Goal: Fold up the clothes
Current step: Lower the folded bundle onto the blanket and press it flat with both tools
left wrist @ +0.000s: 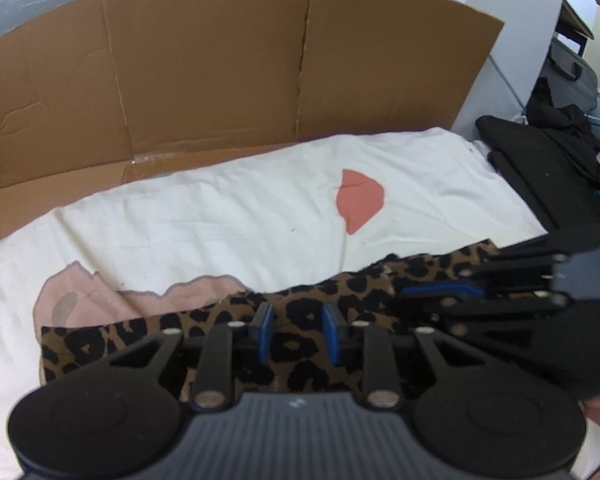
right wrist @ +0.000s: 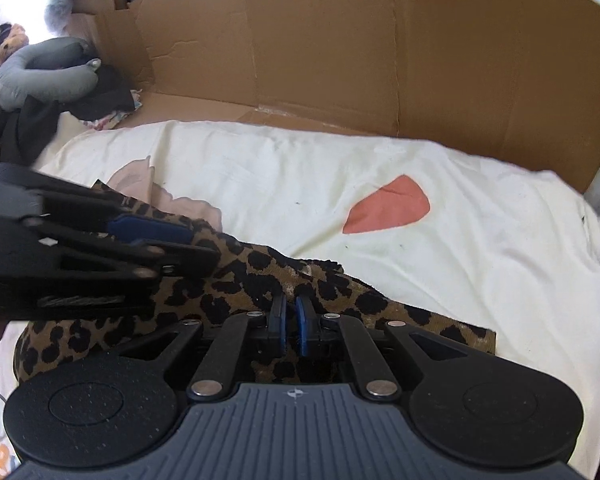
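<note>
The leopard-print fabric garment lies as a long band across the near edge of the white bedsheet, its long axis running left to right, directly under both tools. On the left, the left gripper hangs over it with jaws parted — nothing pinched. To the right, the right gripper sits nearly clenched, with cloth at its tips; an actual pinch I cannot tell. The garment's near edge is hidden by the gripper bodies — its shape stays unclear.

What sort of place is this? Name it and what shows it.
Probably a bedroom at home: a white sheet spread like a bed, a grey neck pillow beside heaped clothes, and flattened cardboard propped behind.
</note>
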